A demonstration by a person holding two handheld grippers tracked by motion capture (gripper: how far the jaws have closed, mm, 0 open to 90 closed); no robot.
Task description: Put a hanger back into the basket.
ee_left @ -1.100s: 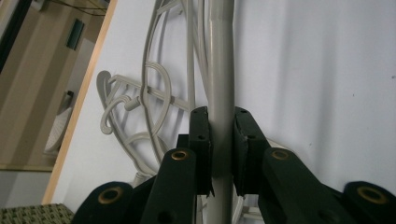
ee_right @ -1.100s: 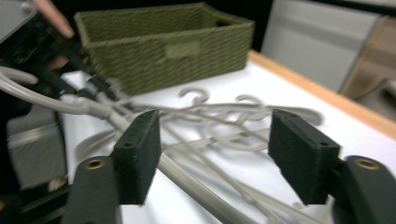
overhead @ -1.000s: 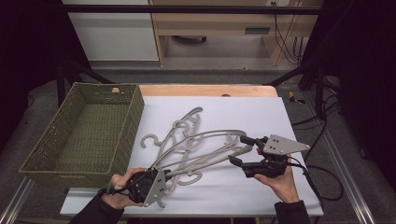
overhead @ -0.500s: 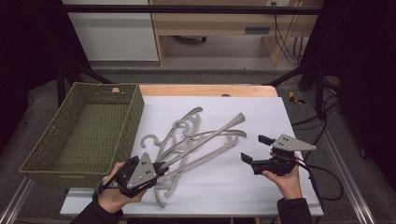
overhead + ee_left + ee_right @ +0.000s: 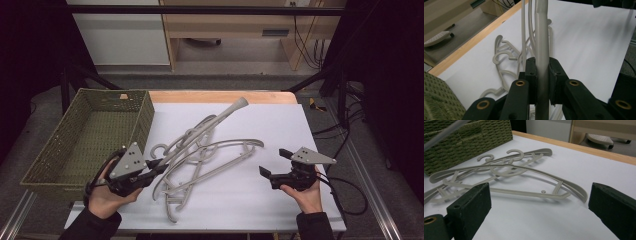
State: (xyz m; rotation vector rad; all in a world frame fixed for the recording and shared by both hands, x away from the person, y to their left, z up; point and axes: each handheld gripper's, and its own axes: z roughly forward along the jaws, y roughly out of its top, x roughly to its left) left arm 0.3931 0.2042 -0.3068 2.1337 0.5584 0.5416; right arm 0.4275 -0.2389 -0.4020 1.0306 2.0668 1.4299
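High view: the left hand-held gripper (image 5: 159, 167) is clamped on one grey hanger (image 5: 220, 119) and has lifted it since a sec ago, so its far end now sticks up in the air over the tabletop (image 5: 310, 130), w/ the near end by the basket (image 5: 85, 135). The right hand-held gripper (image 5: 272, 164) let go; its jaws have just been opening, nothing between them, and it sits back from the pile (image 5: 210, 160). So one hanger is coming free of the tangle, prob. heading for the basket, which has no hangers in it yet. Count: 1 basket, 2 hand-held grippers, approx. 3 hangers still lying flat, hard to be sure as they cross. Left gripper view: the two pads (image 5: 531, 75) squeeze the hanger's bar (image 5: 542, 50), tight, w/ other hangers (image 5: 504, 57) flat below. Right gripper view: jaws wide apart, bare, w/ the flat hangers (image 5: 506, 175) lying ahead and the basket (image 5: 469, 137) behind them.
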